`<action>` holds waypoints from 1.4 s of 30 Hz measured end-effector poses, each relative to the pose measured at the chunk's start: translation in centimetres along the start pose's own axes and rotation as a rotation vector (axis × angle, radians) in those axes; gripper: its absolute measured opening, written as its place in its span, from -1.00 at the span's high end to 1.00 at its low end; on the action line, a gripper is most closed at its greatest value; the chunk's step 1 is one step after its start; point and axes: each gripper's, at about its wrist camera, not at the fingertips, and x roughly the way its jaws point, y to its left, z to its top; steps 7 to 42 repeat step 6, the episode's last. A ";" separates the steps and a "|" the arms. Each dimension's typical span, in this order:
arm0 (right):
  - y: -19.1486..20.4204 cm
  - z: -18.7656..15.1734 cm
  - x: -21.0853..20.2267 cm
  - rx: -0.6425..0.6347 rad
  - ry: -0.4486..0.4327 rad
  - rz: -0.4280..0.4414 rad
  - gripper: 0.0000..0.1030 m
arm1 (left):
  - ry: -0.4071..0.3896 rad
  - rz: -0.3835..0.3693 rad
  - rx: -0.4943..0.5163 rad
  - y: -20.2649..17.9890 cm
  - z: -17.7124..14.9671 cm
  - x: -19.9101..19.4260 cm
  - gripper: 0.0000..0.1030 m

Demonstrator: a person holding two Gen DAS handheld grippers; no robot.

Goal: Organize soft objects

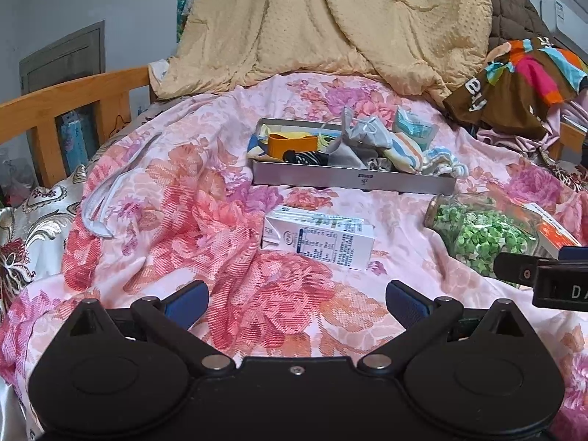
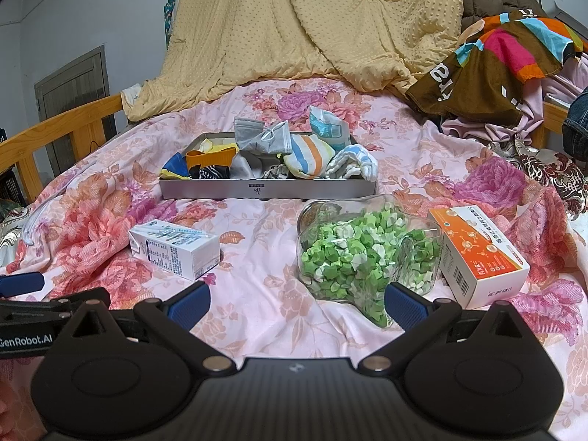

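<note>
Floral bedding [image 2: 257, 257] covers the bed, and both grippers hover low over it, well short of the tray. Nearest, the left gripper [image 1: 297, 303] and right gripper [image 2: 296, 303] both stand wide and hold nothing. Beyond them, in front of the tray, lie a milk carton [image 1: 318, 239], a jar [image 2: 364, 253] of green paper stars on its side, and an orange box [image 2: 481, 257] just right of the jar (all hard things, likely meant to stay out). Farther on, the tray [image 2: 268, 188] holds the soft pieces: a grey mask [image 2: 262, 136], a striped sock [image 2: 308, 160], other cloths. Left of the tray, a pale mask [image 1: 110, 198] lies loose on the bedding, seemingly the last soft item. The left gripper should approach low, pinch its body rather than the strap, and avoid catching the sheet.
</note>
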 end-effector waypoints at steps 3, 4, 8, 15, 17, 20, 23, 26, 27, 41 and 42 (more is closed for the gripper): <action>0.0 -0.1 -0.2 0.000 0.002 0.001 -0.99 | -0.006 -0.001 0.007 -0.1 0.0 0.0 -0.98; 0.0 -0.1 -0.2 0.000 0.002 0.001 -0.99 | -0.004 0.000 0.008 -0.1 0.0 0.0 -0.98; 0.0 -0.2 -0.2 0.001 0.005 0.001 -0.99 | 0.000 0.001 0.008 -0.1 -0.1 0.0 -0.98; 0.0 -0.2 -0.2 0.001 0.005 0.001 -0.99 | 0.000 0.001 0.008 -0.1 -0.1 0.0 -0.98; 0.0 -0.2 -0.2 0.001 0.005 0.001 -0.99 | 0.000 0.001 0.008 -0.1 -0.1 0.0 -0.98; 0.0 -0.2 -0.2 0.001 0.005 0.001 -0.99 | 0.000 0.001 0.008 -0.1 -0.1 0.0 -0.98; 0.0 -0.2 -0.2 0.001 0.005 0.001 -0.99 | 0.000 0.001 0.008 -0.1 -0.1 0.0 -0.98; 0.0 -0.2 -0.2 0.001 0.005 0.001 -0.99 | 0.000 0.001 0.008 -0.1 -0.1 0.0 -0.98; 0.0 -0.2 -0.2 0.001 0.005 0.001 -0.99 | 0.000 0.001 0.008 -0.1 -0.1 0.0 -0.98; 0.0 -0.2 -0.2 0.001 0.005 0.001 -0.99 | 0.000 0.001 0.008 -0.1 -0.1 0.0 -0.98; 0.0 -0.2 -0.2 0.001 0.005 0.001 -0.99 | 0.000 0.001 0.008 -0.1 -0.1 0.0 -0.98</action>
